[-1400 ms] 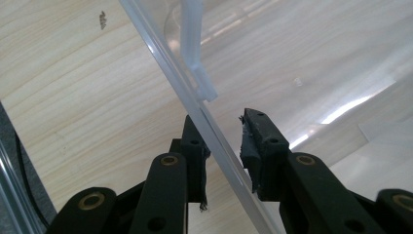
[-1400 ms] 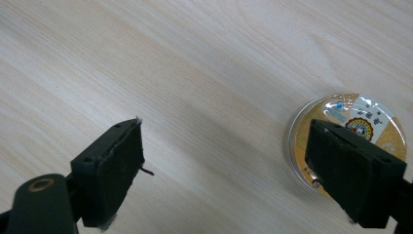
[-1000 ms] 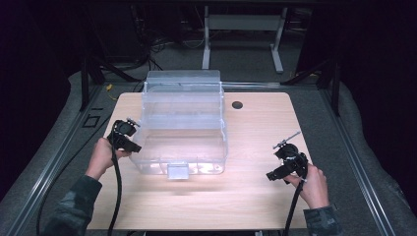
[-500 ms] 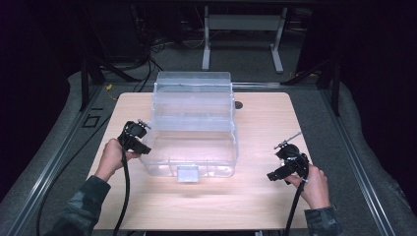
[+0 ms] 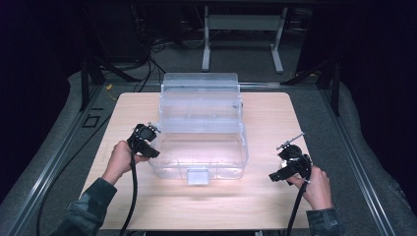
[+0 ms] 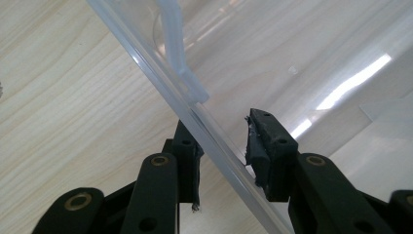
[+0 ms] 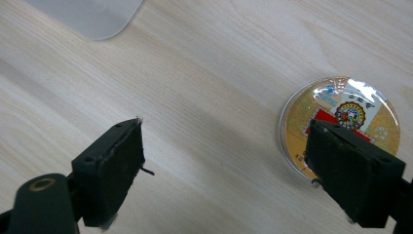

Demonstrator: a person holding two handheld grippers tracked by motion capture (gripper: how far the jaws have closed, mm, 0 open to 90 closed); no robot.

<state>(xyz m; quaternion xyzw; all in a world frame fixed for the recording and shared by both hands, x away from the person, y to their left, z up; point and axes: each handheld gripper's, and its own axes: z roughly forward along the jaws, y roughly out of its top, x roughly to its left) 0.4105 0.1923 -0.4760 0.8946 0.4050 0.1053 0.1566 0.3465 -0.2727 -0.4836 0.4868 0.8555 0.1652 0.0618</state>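
High view: a clear plastic storage box (image 5: 200,128) with its lid standing open sits near the middle of a pale wooden counter (image 5: 255,201). Over the last second the box has slid across the counter from about nine o'clock toward three o'clock, carried along by the left tool (image 5: 146,139), which sits at the box's nine o'clock wall. The right tool (image 5: 290,164) has kept its place at four o'clock, well apart from the box.

Left gripper view: the box's clear wall (image 6: 204,126) runs slantwise between the two black jaws. They have just been opening a little; one pad touches the wall and the other stands just off it, so the pinch looks released. The shift seems finished, and the box now looks squarely placed for filling.

The box is see-through, with ribbed walls, a pale latch tab (image 5: 198,175) at six o'clock, and nothing visible inside.

Right gripper view: the jaws are spread wide with nothing between them, above bare wood. A round clear-cased token (image 7: 341,124) with a gold and red face lies beside one jaw at three o'clock.
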